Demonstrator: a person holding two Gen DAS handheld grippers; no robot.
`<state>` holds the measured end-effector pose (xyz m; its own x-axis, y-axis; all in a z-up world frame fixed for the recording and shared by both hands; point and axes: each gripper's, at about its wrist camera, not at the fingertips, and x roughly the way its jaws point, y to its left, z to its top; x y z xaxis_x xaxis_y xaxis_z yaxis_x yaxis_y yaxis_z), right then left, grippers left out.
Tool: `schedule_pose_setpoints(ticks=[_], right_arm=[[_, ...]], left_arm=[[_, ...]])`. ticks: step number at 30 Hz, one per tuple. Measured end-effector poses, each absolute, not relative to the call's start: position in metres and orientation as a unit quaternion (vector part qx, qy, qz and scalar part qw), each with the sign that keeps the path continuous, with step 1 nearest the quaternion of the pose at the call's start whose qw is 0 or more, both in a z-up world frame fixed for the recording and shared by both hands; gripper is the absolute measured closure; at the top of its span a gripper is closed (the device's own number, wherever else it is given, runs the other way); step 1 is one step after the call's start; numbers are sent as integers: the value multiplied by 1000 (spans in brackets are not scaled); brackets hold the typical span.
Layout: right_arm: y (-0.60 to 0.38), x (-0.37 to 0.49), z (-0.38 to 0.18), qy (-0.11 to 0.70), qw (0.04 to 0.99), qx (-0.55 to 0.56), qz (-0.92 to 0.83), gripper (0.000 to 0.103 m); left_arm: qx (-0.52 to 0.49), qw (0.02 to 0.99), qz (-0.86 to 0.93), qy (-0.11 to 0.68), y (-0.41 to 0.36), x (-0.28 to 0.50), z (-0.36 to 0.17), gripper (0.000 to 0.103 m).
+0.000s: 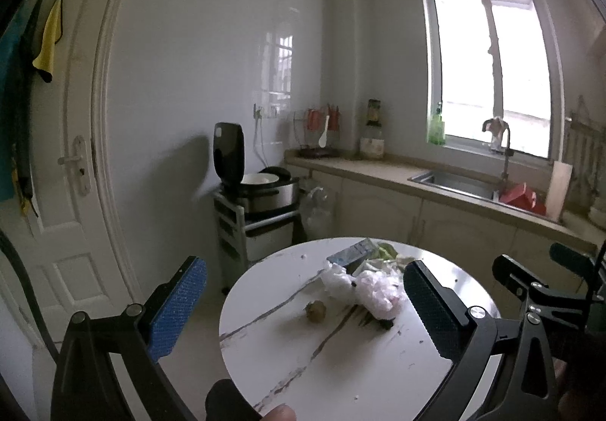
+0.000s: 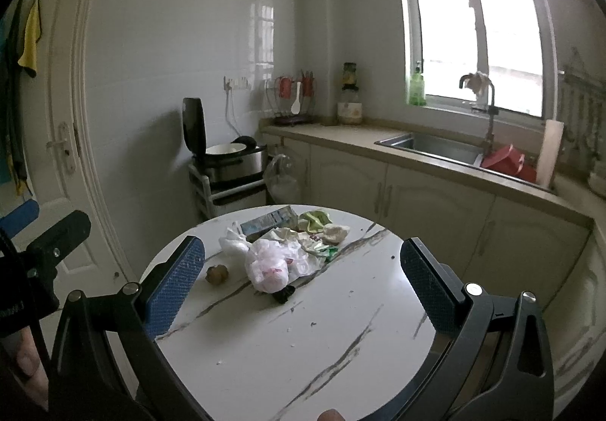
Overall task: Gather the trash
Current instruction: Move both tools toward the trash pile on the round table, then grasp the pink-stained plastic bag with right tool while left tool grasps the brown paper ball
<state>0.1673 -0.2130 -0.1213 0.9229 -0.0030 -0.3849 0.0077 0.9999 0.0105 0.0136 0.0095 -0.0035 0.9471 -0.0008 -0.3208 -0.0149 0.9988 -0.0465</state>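
**Trash untouched on desk; both tongs spread and empty**

Status: approach stage, nothing collected yet. The left tongs (image 1: 305,305) and the right tongs (image 2: 303,279) are both held above the near side of the round marble-patterned desk (image 2: 303,345), jaws wide apart and holding nothing.

Location of trash: a loose heap lies on the far half of the desk. It comprises a knotted pinkish plastic bag (image 2: 267,267), a white crumpled bag (image 2: 233,244), a blue carton (image 2: 267,222) lying flat at the back, green and white wrappers (image 2: 316,220), and a small brown lump (image 2: 217,274) set just apart on the left. A dark scrap (image 2: 284,295) touches the pink bag's near edge. Crumbs are scattered across the bare surface.

No bin or collecting bag can be identified in either view.

Assessment: the next move calls for one pair of tongs to advance and descend over a single item. The pink bag is nearest and bulkiest, and looks soft enough to pinch at its knot. The loose wrappers would likely need gathering afterwards.
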Motion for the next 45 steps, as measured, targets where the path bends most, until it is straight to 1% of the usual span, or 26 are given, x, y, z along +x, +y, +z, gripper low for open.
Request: schedule_pose_setpoints(ticks=[9,15,20,26,36,41,42,43,44,45], right_arm=[[-208,211,-144,234,972,-4,6,0],[-201,252,-172,275,961,-22,17,0],[-204,283,-206,320,947,-17,17,0],[-202,310,-228,353,935,-21,17,0],[-191,356,-244,393,918,-28,43,0],[-182,375,-258,418,906,-39,56,0],[-180,379,-262,424,903,-42,57,1],[-178,385,-267,434,898,-47,57,2],[-176,389,-271,441,895,-49,58,7],[-175,393,-276,449,890,-50,60,13]], left_arm=[[-28,981,14,190,19,63,-22,1],[-31,969,6,245,27,111,-55,1],[-43,955,-3,294,36,156,-67,1],[-52,941,-26,333,48,217,-72,1],[-30,912,-46,407,46,350,-96,1],[-32,898,-55,435,37,391,-110,2],[-35,894,-54,443,37,402,-112,3],[-37,892,-55,447,36,406,-114,6],[-38,891,-54,450,37,412,-115,6],[-37,892,-55,448,38,420,-114,11]])
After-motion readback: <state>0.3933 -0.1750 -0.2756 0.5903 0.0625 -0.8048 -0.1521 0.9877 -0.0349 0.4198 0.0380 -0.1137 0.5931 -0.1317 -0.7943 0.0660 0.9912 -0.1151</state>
